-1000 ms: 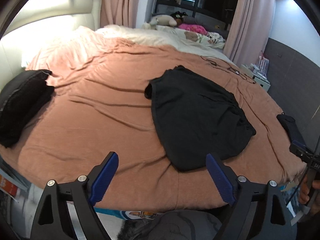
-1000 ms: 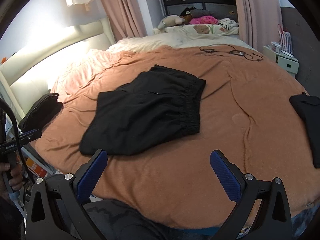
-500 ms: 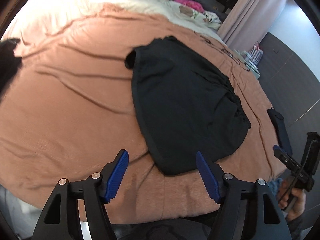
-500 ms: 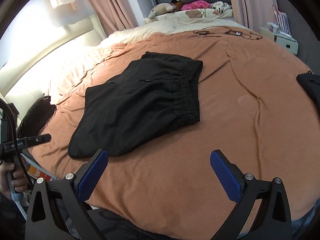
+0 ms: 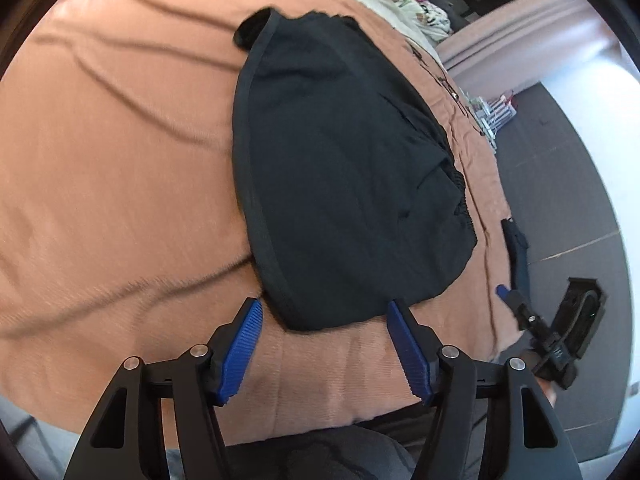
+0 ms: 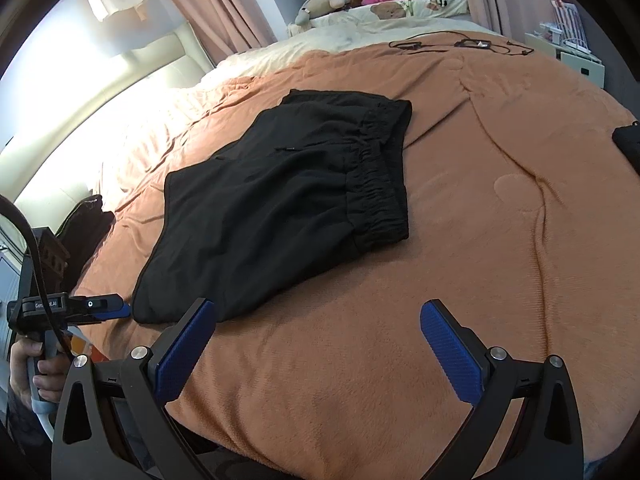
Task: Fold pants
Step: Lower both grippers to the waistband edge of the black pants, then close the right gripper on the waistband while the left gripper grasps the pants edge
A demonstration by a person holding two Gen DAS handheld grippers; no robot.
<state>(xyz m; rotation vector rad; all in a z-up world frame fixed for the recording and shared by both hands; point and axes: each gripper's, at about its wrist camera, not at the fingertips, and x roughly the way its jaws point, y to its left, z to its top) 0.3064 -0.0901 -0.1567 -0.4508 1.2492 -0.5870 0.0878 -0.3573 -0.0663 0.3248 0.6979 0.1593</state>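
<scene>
Black pants (image 5: 344, 168) lie flat on the orange bedspread (image 5: 120, 184), folded lengthwise, elastic waistband to the right in the right wrist view (image 6: 280, 200). My left gripper (image 5: 324, 312) is open, its blue fingertips straddling the near leg-hem corner just above the cloth. My right gripper (image 6: 316, 312) is open and empty over bare bedspread (image 6: 460, 240), its left fingertip near the pants' front edge. The left gripper also shows in the right wrist view (image 6: 108, 308) beside the hem corner. The right gripper shows in the left wrist view (image 5: 504, 292).
A black bag (image 6: 80, 224) lies at the bed's left edge. Another dark garment (image 6: 628, 144) lies at the right edge. Cables (image 6: 460, 44) lie at the far side by cream bedding with plush toys (image 6: 328, 4). A white nightstand (image 6: 580, 60) stands at the far right.
My left gripper moved forward and down to the pants' hem corner. My right gripper advanced slightly towards the pants. Both stayed open.
</scene>
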